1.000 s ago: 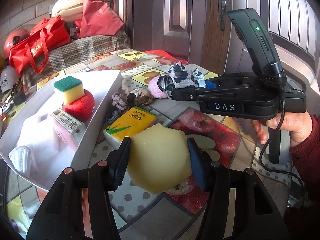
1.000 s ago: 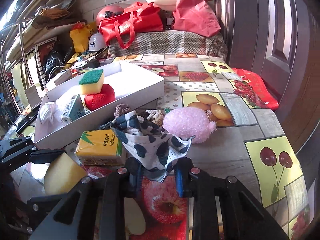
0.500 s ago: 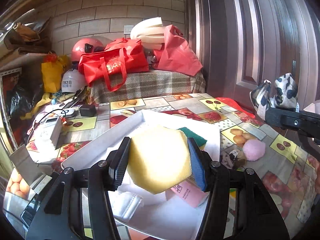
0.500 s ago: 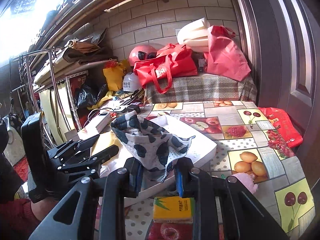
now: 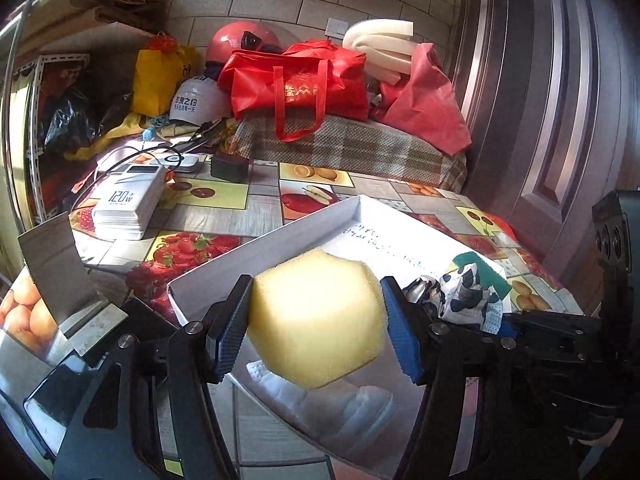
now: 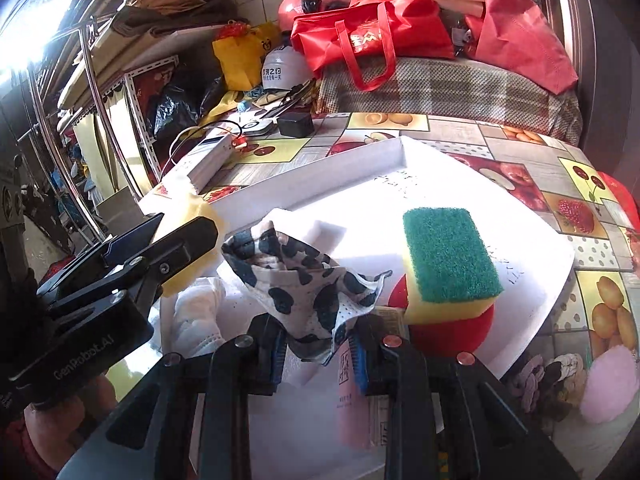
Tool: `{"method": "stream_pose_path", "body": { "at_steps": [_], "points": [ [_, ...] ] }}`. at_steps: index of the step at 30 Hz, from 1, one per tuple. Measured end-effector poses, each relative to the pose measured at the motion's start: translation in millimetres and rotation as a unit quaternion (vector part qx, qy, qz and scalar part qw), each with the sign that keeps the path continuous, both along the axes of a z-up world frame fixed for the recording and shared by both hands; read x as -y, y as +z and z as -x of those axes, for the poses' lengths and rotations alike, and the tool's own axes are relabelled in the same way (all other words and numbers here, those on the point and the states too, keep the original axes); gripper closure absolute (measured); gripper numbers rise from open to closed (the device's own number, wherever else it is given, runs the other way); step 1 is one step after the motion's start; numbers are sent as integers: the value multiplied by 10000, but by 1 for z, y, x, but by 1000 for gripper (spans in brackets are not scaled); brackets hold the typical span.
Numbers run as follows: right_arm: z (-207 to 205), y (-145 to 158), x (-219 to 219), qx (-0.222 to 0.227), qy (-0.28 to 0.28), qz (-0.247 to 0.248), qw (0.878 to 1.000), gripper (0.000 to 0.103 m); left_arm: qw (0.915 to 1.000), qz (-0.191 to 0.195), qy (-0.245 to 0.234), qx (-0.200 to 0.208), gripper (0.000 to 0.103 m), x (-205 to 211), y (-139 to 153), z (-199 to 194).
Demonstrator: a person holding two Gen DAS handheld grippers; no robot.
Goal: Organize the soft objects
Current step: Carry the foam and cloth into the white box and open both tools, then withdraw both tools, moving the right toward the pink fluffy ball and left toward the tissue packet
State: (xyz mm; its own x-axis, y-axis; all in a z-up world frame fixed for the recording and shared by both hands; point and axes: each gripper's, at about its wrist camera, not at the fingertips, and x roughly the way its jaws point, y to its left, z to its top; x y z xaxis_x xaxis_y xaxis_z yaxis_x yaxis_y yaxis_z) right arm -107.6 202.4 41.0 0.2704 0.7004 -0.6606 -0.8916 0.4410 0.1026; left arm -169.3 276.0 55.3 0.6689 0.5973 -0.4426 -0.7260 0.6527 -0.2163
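Observation:
A pale yellow sponge [image 5: 316, 316] sits between the pads of my left gripper [image 5: 316, 292], above the near corner of the white tray [image 5: 280, 240]. Its jaws are opening, and the pads still touch the sponge's sides. My right gripper [image 6: 318, 340] is shut on a black-and-white cow-patterned face mask [image 6: 304, 276], held over the tray's middle. The right wrist view shows the left gripper [image 6: 160, 240] just to the left of that mask. In the tray lie a green-topped yellow sponge [image 6: 448, 256] on a red ball [image 6: 448, 332], a white mask [image 6: 196, 320] and a pink packet [image 6: 352, 400].
A pink pompom [image 6: 608, 384] and a braided cord [image 6: 536, 372] lie on the fruit-print tablecloth right of the tray. A white charger box [image 5: 128, 204] with cables sits at the far left. Red bags [image 5: 300, 80] and helmets are piled behind. A person's hand [image 6: 52, 432] holds the left gripper.
Both grippers have swung left from over the tablecloth to above the tray, each carrying its item. The left jaws stand a little wider and the sponge has puffed out.

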Motion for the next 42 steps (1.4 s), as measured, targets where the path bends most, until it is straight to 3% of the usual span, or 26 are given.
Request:
{"method": "stream_pose_path", "body": {
  "at_steps": [1, 2, 3, 4, 5, 6, 10, 13, 19, 25, 32, 37, 42],
  "points": [
    [-3, 2, -1, 104, -113, -32, 9999, 75, 10000, -3, 33, 0, 33, 0, -1, 0],
    [-4, 6, 2, 172, -187, -106, 9996, 67, 10000, -8, 56, 19, 24, 1, 0, 1],
    [-5, 9, 7, 191, -226, -231, 9993, 48, 9999, -29, 90, 66, 16, 1, 1, 3],
    [-5, 13, 12, 258, -331, -343, 9985, 42, 9997, -59, 141, 197, 12, 1, 3, 7],
    [-5, 17, 18, 364, -453, -444, 9973, 28, 9993, -90, 172, 318, 3, 1, 5, 11],
    [-6, 20, 25, 406, -516, -543, 9964, 20, 9988, -130, 220, 420, 0, 2, 7, 15],
    [-6, 33, 50, 356, -642, -1001, 9923, 17, 9979, -254, 342, 481, 0, 4, 11, 21],
    [1, 45, 65, 538, -730, -1294, 9874, 0, 9983, -232, 291, 447, 0, 6, 9, 19],
    [11, 62, 102, 934, -1129, -1650, 9753, 0, 9987, -336, 245, 280, 0, 14, 9, 12],
    [-3, 57, 130, 658, -1697, -1450, 9725, 0, 9993, -277, 235, -3, 0, 16, 4, 4],
    [-13, 46, 166, 910, -2104, -1606, 9600, 0, 9994, -351, 61, -44, 0, 26, 4, -2],
    [-26, 34, 191, 930, -2456, -1396, 9548, 0, 9988, -428, -214, 69, 0, 39, 7, -6],
    [-42, 29, 220, 1039, -2974, -1277, 9404, 0, 9965, -461, -693, 108, 0, 61, 8, -18]
  ]
}}
